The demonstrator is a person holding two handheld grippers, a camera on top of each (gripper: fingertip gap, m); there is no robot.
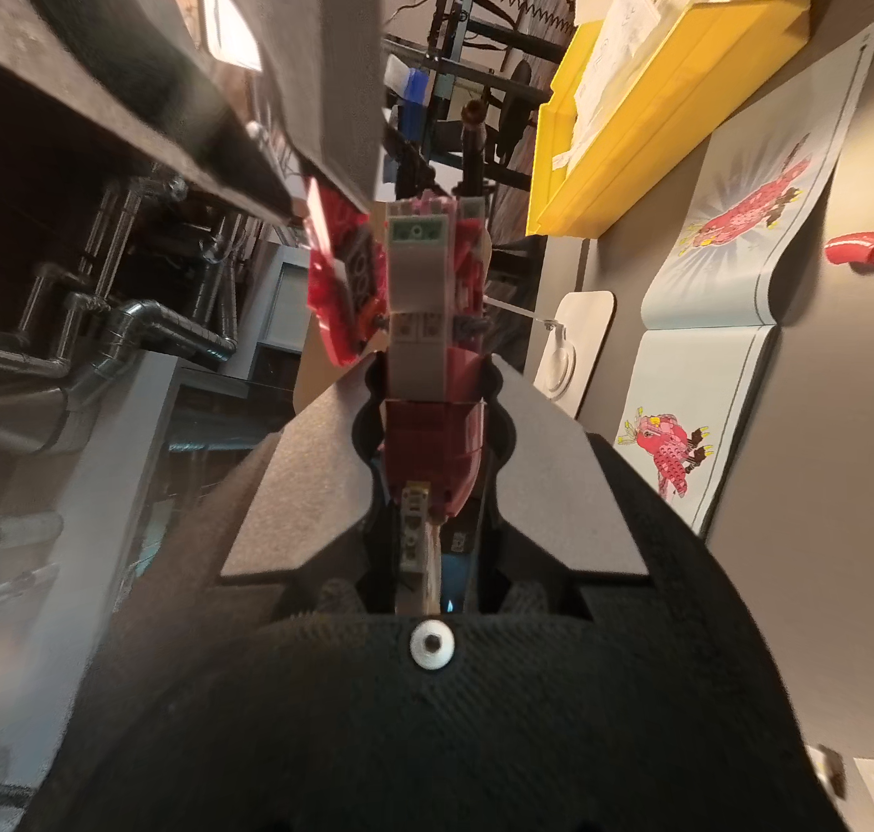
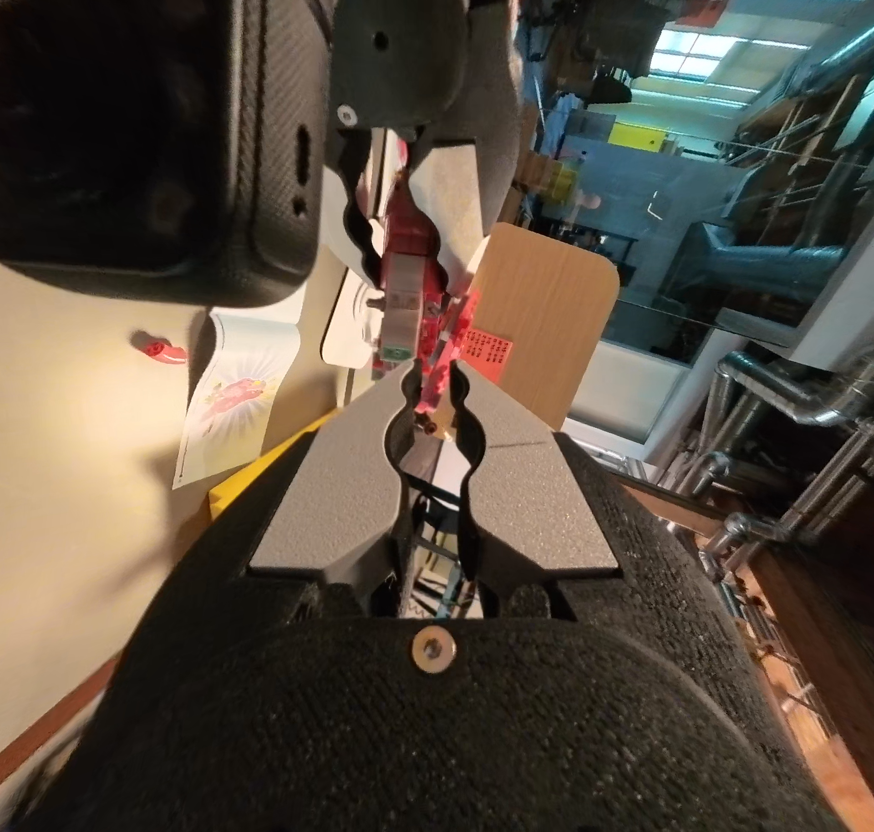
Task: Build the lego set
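Note:
My left gripper (image 1: 432, 367) is shut on a brick-built model (image 1: 416, 298) with a grey belly and dark red sides; both pads press on its body. In the right wrist view the left gripper (image 2: 402, 242) holds the model (image 2: 402, 308) tilted towards me. My right gripper (image 2: 434, 374) is slightly open around the model's pink and red wing (image 2: 454, 331). The wing lies against the left pad, with a gap to the right pad. In the left wrist view the right gripper's grey fingers (image 1: 331, 100) show blurred, just above the red wing (image 1: 336, 279).
A yellow bin (image 1: 662, 114) with papers, an open instruction booklet (image 1: 709, 336), a loose red curved piece (image 1: 851, 246) and a white board (image 1: 577, 346) lie on the tabletop. A wooden board with a red sticker (image 2: 544, 313) stands behind the model. My hands' fingertips stand some 8 centimeters from each other. Measured from the fingertips, the loose red curved piece (image 1: 851, 246) is 20 centimeters or so from the left gripper and 25 centimeters from the right. It turns up in the right wrist view (image 2: 174, 357) as well.

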